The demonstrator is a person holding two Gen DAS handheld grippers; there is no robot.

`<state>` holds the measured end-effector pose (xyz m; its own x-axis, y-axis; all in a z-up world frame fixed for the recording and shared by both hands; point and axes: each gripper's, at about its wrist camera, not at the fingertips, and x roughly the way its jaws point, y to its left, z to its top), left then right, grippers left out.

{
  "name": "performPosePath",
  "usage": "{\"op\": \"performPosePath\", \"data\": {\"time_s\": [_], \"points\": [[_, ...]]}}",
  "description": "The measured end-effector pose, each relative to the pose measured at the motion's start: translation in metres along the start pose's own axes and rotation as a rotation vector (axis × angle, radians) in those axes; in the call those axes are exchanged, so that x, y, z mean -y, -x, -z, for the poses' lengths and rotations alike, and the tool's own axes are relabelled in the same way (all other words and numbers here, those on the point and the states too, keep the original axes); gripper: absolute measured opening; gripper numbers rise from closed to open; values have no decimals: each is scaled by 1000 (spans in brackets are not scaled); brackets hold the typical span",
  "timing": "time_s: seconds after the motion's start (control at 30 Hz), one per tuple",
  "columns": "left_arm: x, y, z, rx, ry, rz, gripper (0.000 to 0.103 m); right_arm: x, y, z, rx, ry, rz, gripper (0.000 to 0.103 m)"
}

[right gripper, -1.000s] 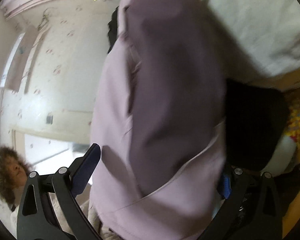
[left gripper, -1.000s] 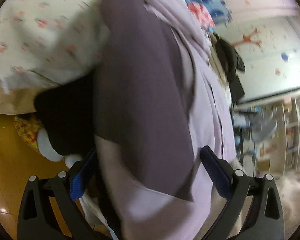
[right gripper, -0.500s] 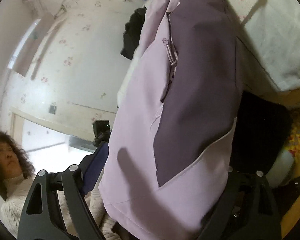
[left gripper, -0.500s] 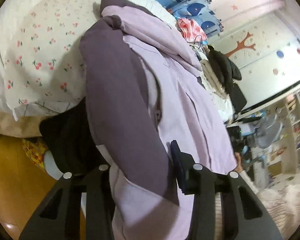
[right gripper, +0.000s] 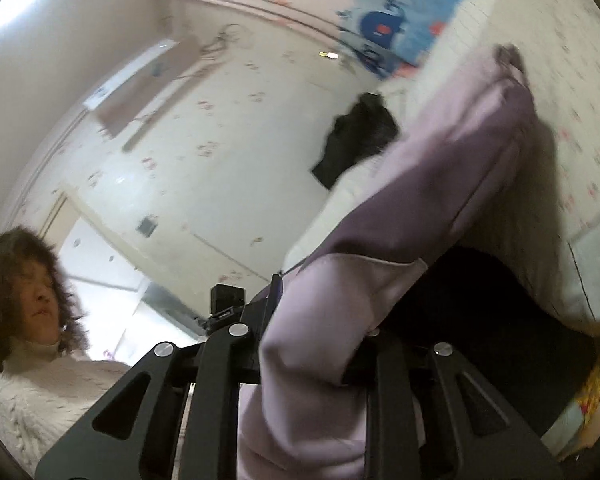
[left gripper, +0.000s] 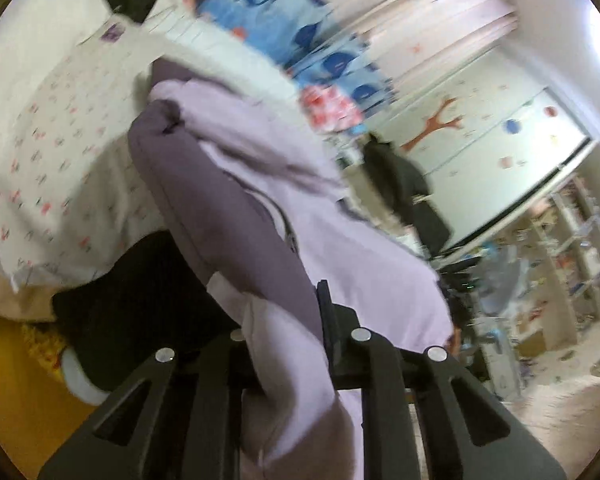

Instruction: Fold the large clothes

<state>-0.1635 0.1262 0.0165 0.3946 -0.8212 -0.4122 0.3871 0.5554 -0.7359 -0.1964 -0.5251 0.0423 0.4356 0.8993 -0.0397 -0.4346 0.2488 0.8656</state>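
A large jacket in light lilac with dark purple panels stretches from the bed down to both grippers. My left gripper is shut on its lower hem, the cloth bunched between the jaws. My right gripper is shut on the other part of the same jacket, whose far end lies on the bed. The fingertips of both are mostly hidden by the cloth.
The bed with a white floral cover lies under the jacket. A dark bundle sits below the bed edge. A black garment hangs at the back. A person in a white sweater stands at the left.
Both grippers have closed from open onto the jacket's hem. The views tilted up, and the jacket is drawn out from the bed.
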Motion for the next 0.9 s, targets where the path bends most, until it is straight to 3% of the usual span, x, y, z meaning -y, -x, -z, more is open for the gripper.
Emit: {"op": "performPosePath", "data": {"time_s": [0.07, 0.1, 0.2, 0.27, 0.3, 0.4, 0.43, 0.53, 0.57, 0.63, 0.67, 0.73, 0.8, 0.9], "points": [[-1, 14, 6, -4, -18, 59, 16, -13, 4, 0, -38, 21, -21, 20], [-6, 17, 11, -43, -11, 82, 17, -14, 9, 3, -58, 20, -14, 20], [-32, 8, 33, -185, 27, 11, 22, 13, 20, 21, -142, -98, 42, 32], [-61, -5, 53, -256, 100, -27, 26, 34, 28, 36, -174, -166, 72, 51], [-69, -7, 58, -257, 127, -32, 32, 47, 28, 47, -192, -216, 87, 55], [-84, -12, 66, -232, 198, -17, 62, 68, 28, 69, -211, -284, 107, 59], [-83, -15, 66, -235, 192, -25, 63, 70, 25, 75, -217, -291, 102, 59], [-59, -25, 59, -233, 84, -66, 61, 67, 20, 78, -204, -265, 82, 59], [-56, -23, 57, -217, 67, -79, 57, 64, 20, 76, -172, -248, 69, 54], [-48, -21, 48, -174, 47, -84, 29, 48, 27, 63, -45, -173, -19, 39], [-42, -17, 45, -142, 39, -58, 25, 41, 35, 55, 32, -146, -78, 37], [-33, -8, 39, -87, 5, -8, 21, 32, 38, 46, 86, -113, -133, 37], [-30, -3, 38, -70, -6, 9, 20, 32, 31, 44, 36, -106, -116, 37], [-45, -13, 48, -142, 28, -14, 20, 46, 20, 57, -128, -134, 30, 37]]}}
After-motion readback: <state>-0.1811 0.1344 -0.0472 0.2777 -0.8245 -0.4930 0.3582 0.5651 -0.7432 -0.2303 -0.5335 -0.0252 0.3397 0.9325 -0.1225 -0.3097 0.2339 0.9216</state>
